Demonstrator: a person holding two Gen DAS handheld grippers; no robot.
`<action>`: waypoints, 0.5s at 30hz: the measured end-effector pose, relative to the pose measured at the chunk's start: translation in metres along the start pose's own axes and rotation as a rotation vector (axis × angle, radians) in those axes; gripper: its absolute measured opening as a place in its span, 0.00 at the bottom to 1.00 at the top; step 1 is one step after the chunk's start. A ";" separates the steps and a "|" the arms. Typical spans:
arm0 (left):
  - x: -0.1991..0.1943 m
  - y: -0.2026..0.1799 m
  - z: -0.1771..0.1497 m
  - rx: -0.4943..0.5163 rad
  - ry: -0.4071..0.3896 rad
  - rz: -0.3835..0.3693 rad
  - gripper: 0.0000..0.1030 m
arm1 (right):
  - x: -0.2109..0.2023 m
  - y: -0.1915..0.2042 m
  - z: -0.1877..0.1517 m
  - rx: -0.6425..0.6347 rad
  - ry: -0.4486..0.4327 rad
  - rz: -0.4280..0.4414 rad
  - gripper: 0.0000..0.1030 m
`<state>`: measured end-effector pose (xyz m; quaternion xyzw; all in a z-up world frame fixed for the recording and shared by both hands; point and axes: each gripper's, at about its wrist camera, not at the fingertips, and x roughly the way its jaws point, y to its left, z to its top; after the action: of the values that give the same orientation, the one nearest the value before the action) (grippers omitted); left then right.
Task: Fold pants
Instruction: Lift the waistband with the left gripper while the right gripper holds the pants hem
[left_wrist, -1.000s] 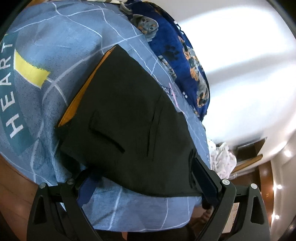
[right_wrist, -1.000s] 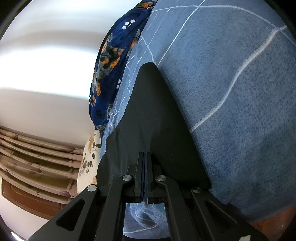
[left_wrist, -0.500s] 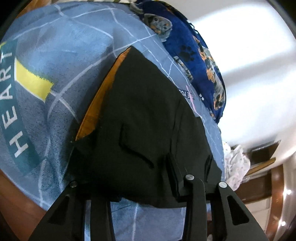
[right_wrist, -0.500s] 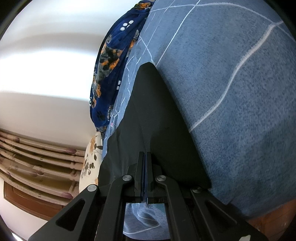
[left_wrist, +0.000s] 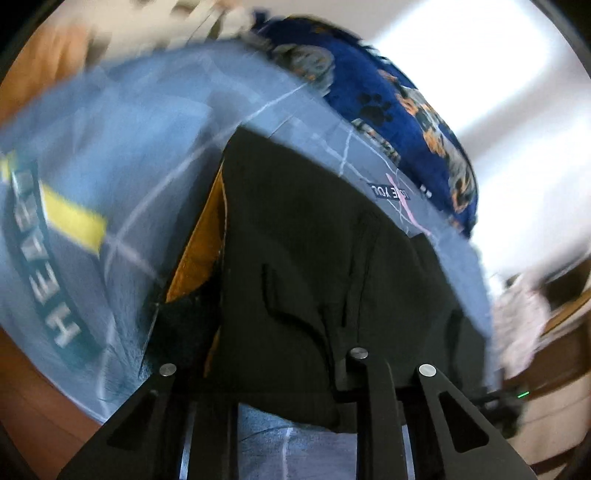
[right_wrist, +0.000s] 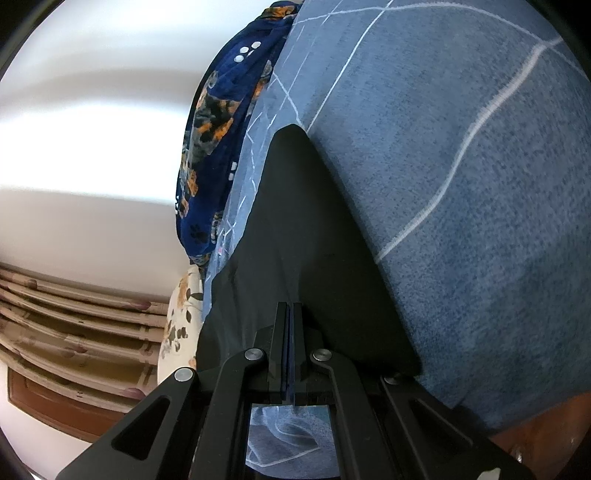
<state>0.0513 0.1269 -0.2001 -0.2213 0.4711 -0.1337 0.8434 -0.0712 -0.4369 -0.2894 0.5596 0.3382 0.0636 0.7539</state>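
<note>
Black pants (left_wrist: 314, 266) with an orange lining lie on a blue bedspread (left_wrist: 122, 155). In the blurred left wrist view my left gripper (left_wrist: 269, 369) reaches onto the near edge of the pants, which drapes over its fingers; how far the jaws stand apart is hidden by the cloth. In the right wrist view the pants (right_wrist: 306, 229) narrow away to a point. My right gripper (right_wrist: 289, 314) is shut on their near edge, the fingers pressed together.
A dark blue blanket with paw prints (left_wrist: 399, 110) lies bunched at the far bed edge; it also shows in the right wrist view (right_wrist: 218, 140). White wall lies beyond. Floral cloth (right_wrist: 183, 310) and curtains (right_wrist: 74, 332) are at left. Wooden floor (left_wrist: 33, 398) shows below the bedspread.
My left gripper has moved forward onto the pants' near edge and its jaws have narrowed; the pants edge has lifted. The right gripper has stayed shut and still.
</note>
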 end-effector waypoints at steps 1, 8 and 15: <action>-0.007 -0.014 -0.001 0.066 -0.039 0.034 0.20 | 0.001 0.001 0.000 -0.002 -0.001 -0.008 0.00; -0.041 -0.073 0.004 0.274 -0.193 0.045 0.20 | 0.004 0.004 0.001 -0.003 -0.011 -0.035 0.00; -0.051 -0.108 0.007 0.351 -0.229 0.030 0.20 | 0.006 0.003 0.002 0.014 -0.013 -0.032 0.00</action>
<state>0.0286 0.0571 -0.1051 -0.0778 0.3449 -0.1753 0.9188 -0.0651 -0.4342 -0.2888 0.5598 0.3425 0.0453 0.7532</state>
